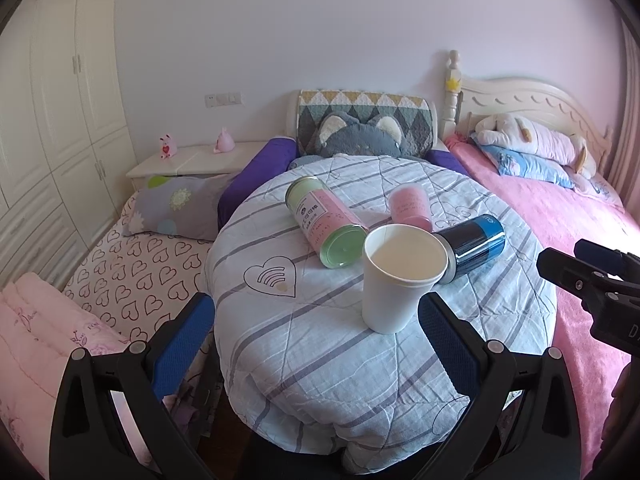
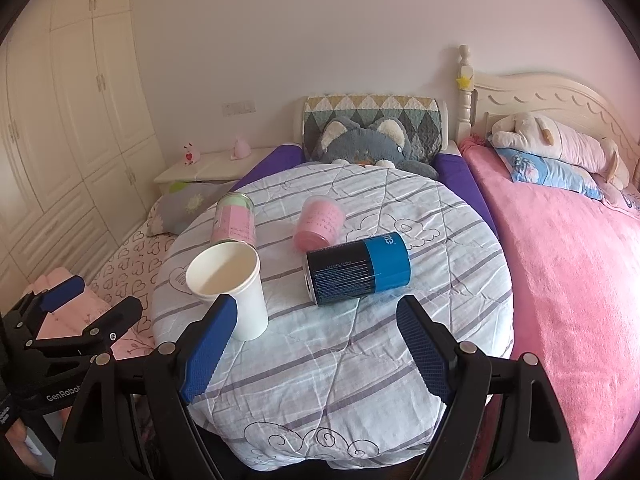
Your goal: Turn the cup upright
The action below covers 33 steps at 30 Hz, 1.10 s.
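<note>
- Setting: a bedroom; a round table [image 1: 320, 360] covered with a striped quilted cloth stands between a heart-print bed [image 1: 132, 276] and a pink bed [image 2: 568, 272], with a white wardrobe [image 1: 60, 120] along the left wall.
- Task item: the white paper cup [image 1: 394, 280] stands upright on the cloth, mouth up, interior empty, towards the near-middle of the table.
- Adjacent items: a pink-and-green canister [image 1: 324, 220] lies on its side just behind and left of the cup; a black-and-blue can [image 1: 474, 246] lies on its side just behind and right, its end at the cup rim; whether they touch cannot be determined. A pink container [image 1: 410, 204] lies farther back.
- Clearance: bare cloth extends in front of the cup to the near table edge and to its left; the rear and right sides are crowded by the lying containers.
- Left gripper [image 1: 316, 332]: fingers spread wide, holding nothing, level with the near edge; the cup base sits just ahead of the right finger.
- Right gripper [image 2: 320, 344]: fingers spread wide, holding nothing, low over the near cloth; its left finger overlaps the cup in view, contact undetermined.
</note>
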### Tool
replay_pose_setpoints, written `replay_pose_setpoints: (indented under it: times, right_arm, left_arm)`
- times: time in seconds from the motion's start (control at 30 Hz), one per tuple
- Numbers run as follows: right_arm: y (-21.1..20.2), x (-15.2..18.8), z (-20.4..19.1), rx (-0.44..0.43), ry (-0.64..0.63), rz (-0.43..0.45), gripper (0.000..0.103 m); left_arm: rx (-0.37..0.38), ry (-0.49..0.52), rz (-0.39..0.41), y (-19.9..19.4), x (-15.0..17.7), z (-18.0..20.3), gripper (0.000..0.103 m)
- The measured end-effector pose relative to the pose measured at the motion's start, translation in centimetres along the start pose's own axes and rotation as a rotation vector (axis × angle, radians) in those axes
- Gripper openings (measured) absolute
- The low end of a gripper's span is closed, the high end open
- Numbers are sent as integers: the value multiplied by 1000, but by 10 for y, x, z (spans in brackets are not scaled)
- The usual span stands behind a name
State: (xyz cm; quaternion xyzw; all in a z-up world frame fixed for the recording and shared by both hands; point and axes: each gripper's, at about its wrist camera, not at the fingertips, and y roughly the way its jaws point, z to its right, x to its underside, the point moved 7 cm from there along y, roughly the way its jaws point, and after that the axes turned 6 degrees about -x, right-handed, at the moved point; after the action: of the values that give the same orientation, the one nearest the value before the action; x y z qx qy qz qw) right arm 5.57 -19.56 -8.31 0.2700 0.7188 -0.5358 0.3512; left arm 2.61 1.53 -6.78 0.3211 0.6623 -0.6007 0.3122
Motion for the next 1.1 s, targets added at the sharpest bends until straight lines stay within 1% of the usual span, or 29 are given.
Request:
replay_pose_setpoints:
  times: [0.5, 0.87, 1.1]
  right_arm:
    - [0, -3, -7, -8, -9, -6, 83]
    - [9, -1, -11, -15, -22, -39, 83]
    - [13, -1, -13, -19, -26, -42, 83]
  left_arm:
    - [-12, 9, 5, 7, 3, -1, 103]
    - [-16, 13, 5, 8, 4, -2, 103]
    - [-19, 14, 10, 9, 6, -3, 103]
